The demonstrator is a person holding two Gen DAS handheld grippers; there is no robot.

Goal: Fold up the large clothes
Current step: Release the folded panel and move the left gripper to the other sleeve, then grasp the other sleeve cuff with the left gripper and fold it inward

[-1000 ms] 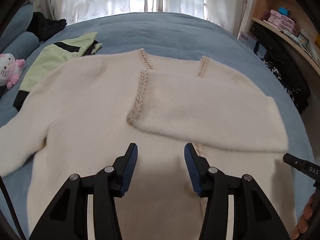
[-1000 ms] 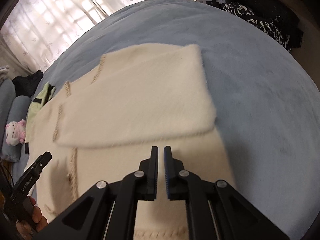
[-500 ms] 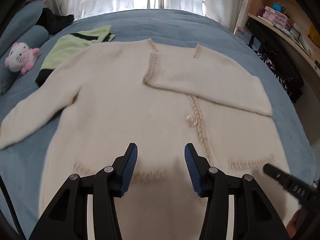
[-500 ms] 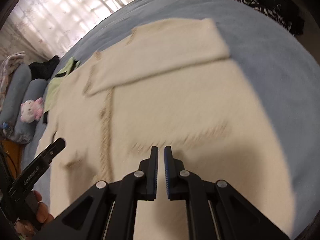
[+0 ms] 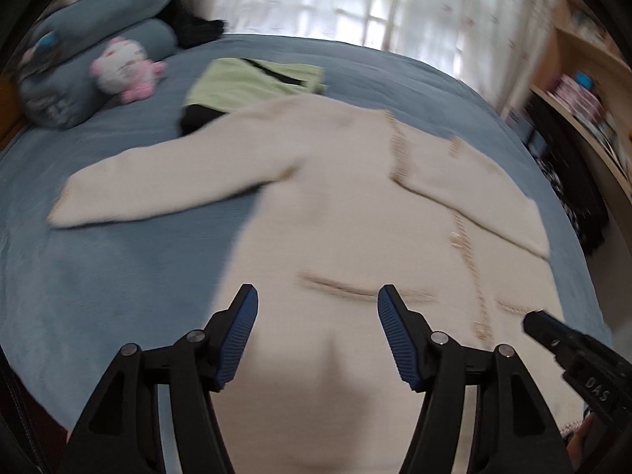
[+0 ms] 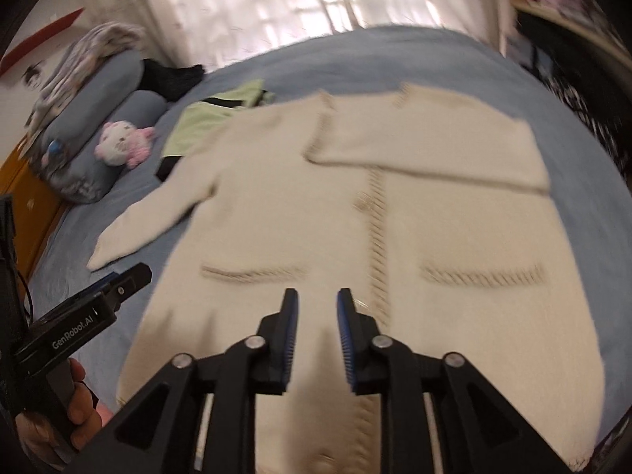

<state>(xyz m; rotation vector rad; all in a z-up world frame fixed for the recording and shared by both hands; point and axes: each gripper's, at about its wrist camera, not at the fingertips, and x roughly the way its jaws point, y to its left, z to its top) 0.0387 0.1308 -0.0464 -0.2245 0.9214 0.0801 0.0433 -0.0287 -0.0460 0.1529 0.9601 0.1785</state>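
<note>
In the left wrist view, a wide bed covered with a soft blue-grey blanket (image 5: 130, 276) fills the room in front of white curtains with window light behind them (image 5: 355, 4). At the far left lie two blue-grey bolster pillows (image 5: 98, 55), and a small white and pink plush toy (image 5: 122, 69) rests against them. A wooden shelf with small boxes (image 5: 580, 91) stands at the right; the boxes are too blurred to tell what is in them. A light green garment with black trim (image 5: 245, 83) lies near the far side of the bed. The large cream fluffy knitted cardigan with beige braid trim (image 5: 347, 205) lies flat on the blanket, with one sleeve stretched out to the left and the other folded across the chest. The left gripper (image 5: 318, 331) hangs above the cardigan's lower part, near its left edge. Its jaws have just been opening, they stand wide apart and nothing is between them. The black tip of the right gripper (image 5: 553, 331) enters from the right.

In the right wrist view, the same bed (image 6: 474, 67), curtains (image 6: 316, 0), pillows (image 6: 114, 91), toy (image 6: 122, 142) and green garment (image 6: 205, 122) are visible. The cardigan (image 6: 454, 229) spreads under the right gripper (image 6: 316, 331), which hovers over the lower front, just left of the braided centre line. Its jaws have just been opening to a narrow gap and hold nothing. At the left, a hand (image 6: 75, 403) holds the left gripper (image 6: 122, 280).
</note>
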